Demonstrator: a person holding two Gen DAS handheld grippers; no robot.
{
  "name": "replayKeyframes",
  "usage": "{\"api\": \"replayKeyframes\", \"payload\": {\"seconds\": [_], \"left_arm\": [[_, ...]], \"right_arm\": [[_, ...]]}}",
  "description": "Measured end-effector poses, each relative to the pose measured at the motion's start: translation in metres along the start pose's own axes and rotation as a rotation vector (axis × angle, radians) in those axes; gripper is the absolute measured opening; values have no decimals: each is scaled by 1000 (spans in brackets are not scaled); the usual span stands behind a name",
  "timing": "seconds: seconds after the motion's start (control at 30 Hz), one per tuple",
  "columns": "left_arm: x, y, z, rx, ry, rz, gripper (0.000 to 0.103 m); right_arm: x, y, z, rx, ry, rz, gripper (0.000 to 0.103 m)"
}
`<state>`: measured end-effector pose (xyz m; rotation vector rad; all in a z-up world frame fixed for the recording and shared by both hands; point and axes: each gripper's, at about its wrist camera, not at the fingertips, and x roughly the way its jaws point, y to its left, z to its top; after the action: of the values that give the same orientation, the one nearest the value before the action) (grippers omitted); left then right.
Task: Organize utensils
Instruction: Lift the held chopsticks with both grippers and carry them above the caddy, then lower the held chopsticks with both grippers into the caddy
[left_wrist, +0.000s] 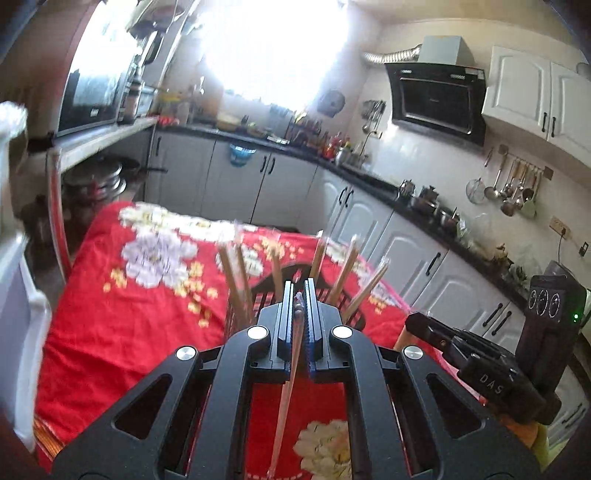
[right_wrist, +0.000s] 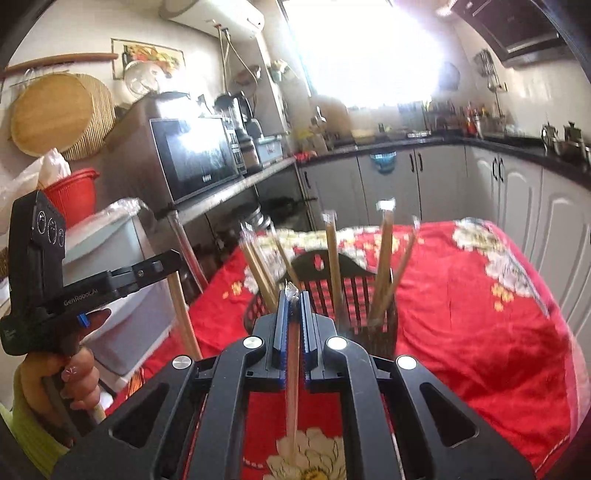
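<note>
Only the right wrist view shows a person's hand (right_wrist: 70, 373), at 9 o'clock, wrapped around the grip of the left hand-held gripper (right_wrist: 162, 260). The left wrist view alone shows the range hood (left_wrist: 439, 96) at 1 o'clock and ladles hanging on a wall rail (left_wrist: 517, 188) at 3 o'clock. The right view alone shows a microwave (right_wrist: 195, 155) at 10 o'clock.

The left hand-held gripper (left_wrist: 300, 295) is clamped shut on a single wrapped chopstick (left_wrist: 286, 398), a thin pale stick in clear plastic running back from the jaws toward 6 o'clock. The right hand-held gripper (right_wrist: 293, 295) is likewise closed on another wrapped chopstick (right_wrist: 292, 398), its crumpled wrapper tip poking just past the pads.

Just beyond both sets of jaws stands a dark slotted utensil holder (right_wrist: 332, 291) on the table, which is draped in a red floral cloth (right_wrist: 480, 314). Several more wrapped chopsticks (right_wrist: 384, 258) lean outward in it, blurred. The gripper bodies hide the holder's lower front in each view.
</note>
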<state>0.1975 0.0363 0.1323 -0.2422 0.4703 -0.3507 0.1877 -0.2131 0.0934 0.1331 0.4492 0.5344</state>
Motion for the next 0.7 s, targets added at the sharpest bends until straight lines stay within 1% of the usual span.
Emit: {"api": "replayKeyframes", "payload": {"seconds": [0.17,0.37,0.53,0.7], "left_arm": [[-7,-13,29,27,-59,-17,3],[-13,-35,69,76,-138,-27,2],[-14,-47,95,113,-192,-12,2],[-6,-51,111,122,-209,13,2]], "right_arm": [[-6,3,26,-18,-73,-5,6],[-12,1,62,-41,-177,-37,6],[-18,-3,86,-57,-237,-58,6],[-22,-6,102,-81,-284,-87,6]]}}
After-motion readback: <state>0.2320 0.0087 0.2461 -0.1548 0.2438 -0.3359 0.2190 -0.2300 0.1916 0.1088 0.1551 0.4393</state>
